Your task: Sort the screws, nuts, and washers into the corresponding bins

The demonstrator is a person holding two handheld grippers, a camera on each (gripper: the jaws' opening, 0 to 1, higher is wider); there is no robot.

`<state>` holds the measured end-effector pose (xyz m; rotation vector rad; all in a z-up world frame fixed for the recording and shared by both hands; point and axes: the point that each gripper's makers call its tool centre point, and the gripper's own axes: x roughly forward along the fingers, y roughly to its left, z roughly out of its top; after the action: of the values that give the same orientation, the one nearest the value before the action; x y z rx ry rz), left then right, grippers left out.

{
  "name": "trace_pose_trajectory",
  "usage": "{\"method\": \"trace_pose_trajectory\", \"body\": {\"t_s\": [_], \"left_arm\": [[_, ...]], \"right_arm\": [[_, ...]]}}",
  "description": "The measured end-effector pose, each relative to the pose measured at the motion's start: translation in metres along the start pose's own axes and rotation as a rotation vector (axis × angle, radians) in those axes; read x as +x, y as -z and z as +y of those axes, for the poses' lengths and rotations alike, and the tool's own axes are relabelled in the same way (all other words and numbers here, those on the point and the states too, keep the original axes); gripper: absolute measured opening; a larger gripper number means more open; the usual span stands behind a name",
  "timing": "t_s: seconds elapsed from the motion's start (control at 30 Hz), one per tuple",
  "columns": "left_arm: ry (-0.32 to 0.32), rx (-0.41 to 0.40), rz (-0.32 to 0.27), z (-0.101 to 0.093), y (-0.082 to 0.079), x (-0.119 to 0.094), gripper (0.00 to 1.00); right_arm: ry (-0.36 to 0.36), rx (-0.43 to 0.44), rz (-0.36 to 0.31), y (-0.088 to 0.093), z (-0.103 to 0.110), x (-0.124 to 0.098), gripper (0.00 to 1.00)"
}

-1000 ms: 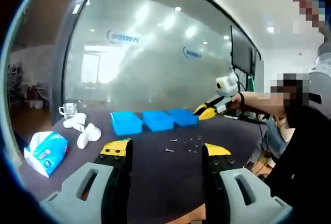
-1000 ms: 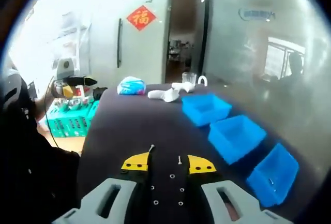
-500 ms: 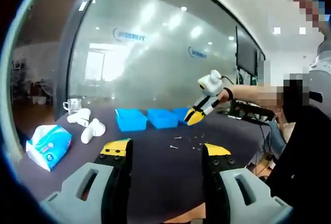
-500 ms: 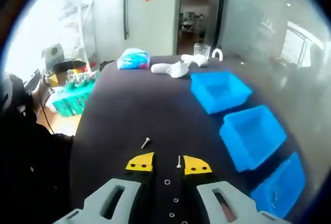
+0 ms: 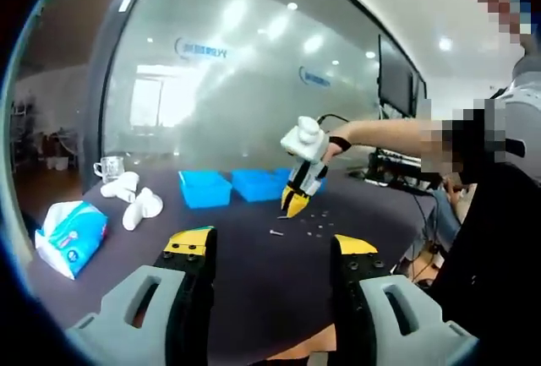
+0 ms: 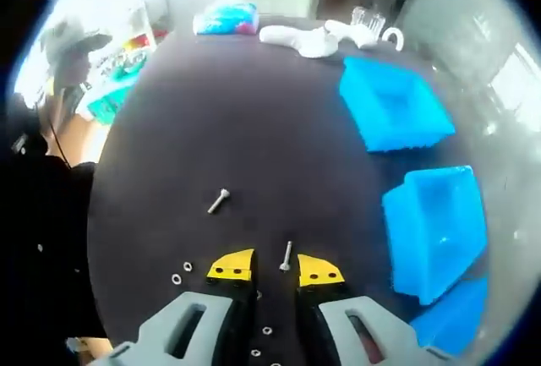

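In the right gripper view my right gripper (image 6: 275, 266) hangs open just above the dark table (image 6: 254, 129), and a small screw (image 6: 286, 256) lies between its yellow tips. A second screw (image 6: 219, 201) lies further ahead to the left. Small washers or nuts (image 6: 182, 273) sit beside the left jaw. Three blue bins (image 6: 393, 100), (image 6: 439, 231), (image 6: 448, 319) line the right side. In the left gripper view my left gripper (image 5: 272, 246) stays open and empty near the table edge. The right gripper (image 5: 296, 199) points down at the table beside a screw (image 5: 275, 232) and loose small parts (image 5: 317, 222), in front of the blue bins (image 5: 205, 187).
A tissue pack (image 5: 70, 235), white objects (image 5: 139, 205) and a glass cup (image 5: 108, 167) sit at the table's left end. A green basket (image 6: 110, 95) stands beyond the table edge. A person's arm (image 5: 380, 133) reaches in from the right. A glass wall stands behind the table.
My right gripper has come down and forward from beside the bins to the table, so its tips now straddle a screw. My left gripper has hardly moved.
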<state>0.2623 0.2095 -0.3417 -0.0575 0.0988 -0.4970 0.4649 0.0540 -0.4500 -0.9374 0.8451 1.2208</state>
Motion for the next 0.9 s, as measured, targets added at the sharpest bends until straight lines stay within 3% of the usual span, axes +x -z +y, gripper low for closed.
{"method": "trace_pose_trajectory", "body": {"t_s": [0.5,0.9], "left_arm": [[-0.005,-0.004,0.002,0.002,0.003,-0.002,0.53],[-0.013,-0.009,0.008,0.006,0.006,-0.003,0.53]], "right_arm": [[-0.040,-0.003,0.113,0.009,-0.001,0.011,0.09],[-0.071,-0.011,0.150,0.009,-0.001,0.019,0.05]]}}
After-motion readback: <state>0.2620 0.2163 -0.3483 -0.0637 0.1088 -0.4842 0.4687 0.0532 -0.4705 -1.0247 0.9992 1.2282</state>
